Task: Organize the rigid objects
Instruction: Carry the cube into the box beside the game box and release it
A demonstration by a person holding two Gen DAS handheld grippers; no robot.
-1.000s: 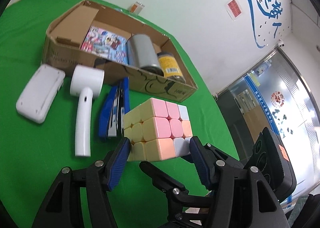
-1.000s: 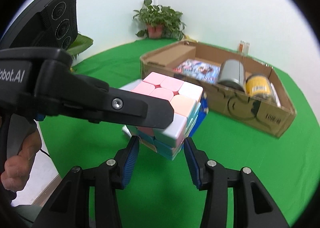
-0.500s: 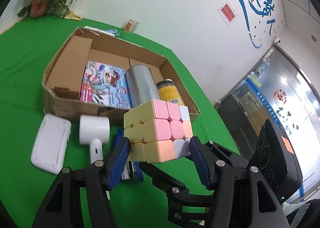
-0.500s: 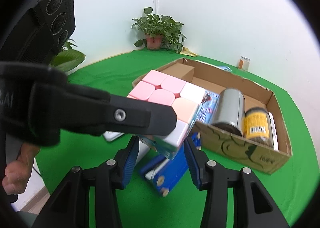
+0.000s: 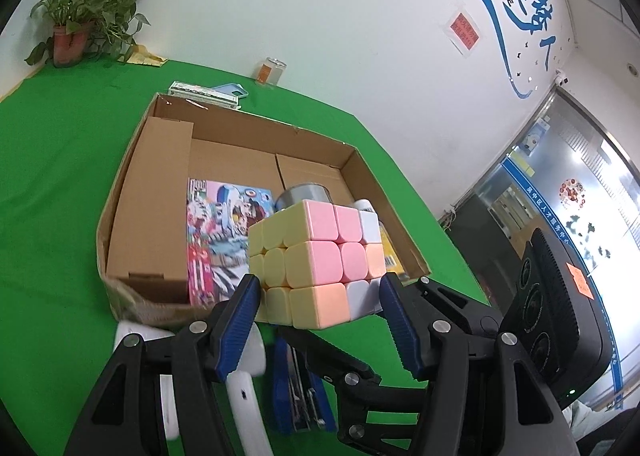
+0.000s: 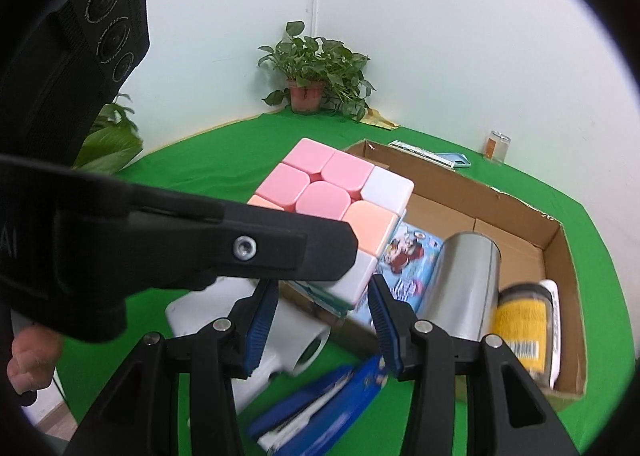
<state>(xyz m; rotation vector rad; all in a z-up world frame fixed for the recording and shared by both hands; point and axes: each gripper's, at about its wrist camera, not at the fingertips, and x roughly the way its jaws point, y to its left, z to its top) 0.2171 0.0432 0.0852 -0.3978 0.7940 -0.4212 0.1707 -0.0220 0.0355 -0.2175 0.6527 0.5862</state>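
Observation:
A pastel puzzle cube hangs in the air over the near edge of an open cardboard box. My left gripper is shut on the cube's lower layer, one blue pad on each side. In the right wrist view one finger of the left gripper crosses in front of the cube. My right gripper sits just under the cube with the cube's bottom corner between its pad tips. Whether those pads press on the cube is hidden.
The box holds a colourful book, a silver can and a yellow-labelled jar. A white handheld device and a blue stapler lie on the green table before the box. A potted plant and a small jar stand at the back.
Both grippers have risen and travelled together toward the box, carrying the cube from above the stapler to above the box's near wall. Neither gripper's opening has changed.

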